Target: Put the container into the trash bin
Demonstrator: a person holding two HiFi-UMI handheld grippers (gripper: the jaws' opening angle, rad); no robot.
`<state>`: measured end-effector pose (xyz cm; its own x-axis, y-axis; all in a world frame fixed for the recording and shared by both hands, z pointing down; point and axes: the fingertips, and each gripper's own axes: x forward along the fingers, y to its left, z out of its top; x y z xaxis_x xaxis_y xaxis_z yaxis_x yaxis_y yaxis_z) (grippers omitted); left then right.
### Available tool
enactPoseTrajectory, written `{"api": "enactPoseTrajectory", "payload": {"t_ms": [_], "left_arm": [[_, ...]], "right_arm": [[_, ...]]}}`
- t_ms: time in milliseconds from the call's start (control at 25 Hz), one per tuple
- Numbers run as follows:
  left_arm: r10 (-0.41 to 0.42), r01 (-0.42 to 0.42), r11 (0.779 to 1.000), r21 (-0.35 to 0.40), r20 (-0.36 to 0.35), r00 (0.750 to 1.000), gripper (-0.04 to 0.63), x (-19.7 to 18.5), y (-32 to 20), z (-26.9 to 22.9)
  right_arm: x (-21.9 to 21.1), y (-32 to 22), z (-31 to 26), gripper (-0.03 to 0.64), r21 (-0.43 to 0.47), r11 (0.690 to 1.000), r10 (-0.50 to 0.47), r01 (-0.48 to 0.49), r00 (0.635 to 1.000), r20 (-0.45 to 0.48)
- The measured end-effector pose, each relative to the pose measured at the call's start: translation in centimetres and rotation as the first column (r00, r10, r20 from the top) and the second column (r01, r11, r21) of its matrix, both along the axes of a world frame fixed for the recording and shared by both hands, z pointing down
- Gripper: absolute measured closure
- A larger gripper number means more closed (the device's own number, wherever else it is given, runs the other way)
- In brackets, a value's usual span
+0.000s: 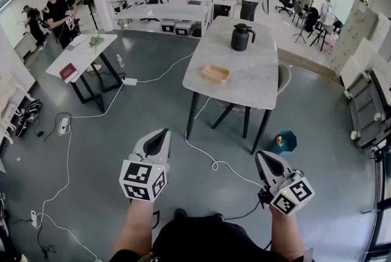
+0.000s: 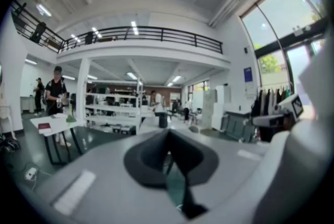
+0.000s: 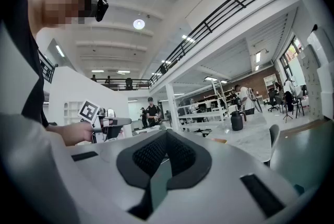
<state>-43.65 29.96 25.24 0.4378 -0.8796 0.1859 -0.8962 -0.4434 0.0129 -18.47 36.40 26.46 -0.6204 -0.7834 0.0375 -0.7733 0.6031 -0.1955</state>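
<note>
Two grippers are held out above the grey floor, well short of the marble worktop point(image 1: 256, 83); the left gripper point(image 1: 160, 134) has its fingers closed on nothing; the right gripper point(image 1: 264, 158) likewise has its fingers pressed together, empty; one tan container point(image 1: 215, 74) lies on that worktop toward its near left side; one black jug point(image 1: 242, 36) stands well apart behind it; one small teal trash bin point(image 1: 288, 143) sits on the floor near the worktop's right front leg; a second, white worktop point(image 1: 82, 56) stands at left.

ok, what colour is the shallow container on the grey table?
Tan; the container shows best in the head view.
</note>
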Motion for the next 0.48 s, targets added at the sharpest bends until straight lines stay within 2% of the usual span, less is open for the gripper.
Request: {"api": "enactPoseTrajectory", "payload": {"t_ms": [480], "left_arm": [[0.012,-0.012,1.000,-0.017,0.015,1.000,0.588,2.4,1.8,0.4]], "right_arm": [[2.0,1.7,-0.1,0.624,0.016,1.000,-0.002,0.002,1.000,0.003]]}}
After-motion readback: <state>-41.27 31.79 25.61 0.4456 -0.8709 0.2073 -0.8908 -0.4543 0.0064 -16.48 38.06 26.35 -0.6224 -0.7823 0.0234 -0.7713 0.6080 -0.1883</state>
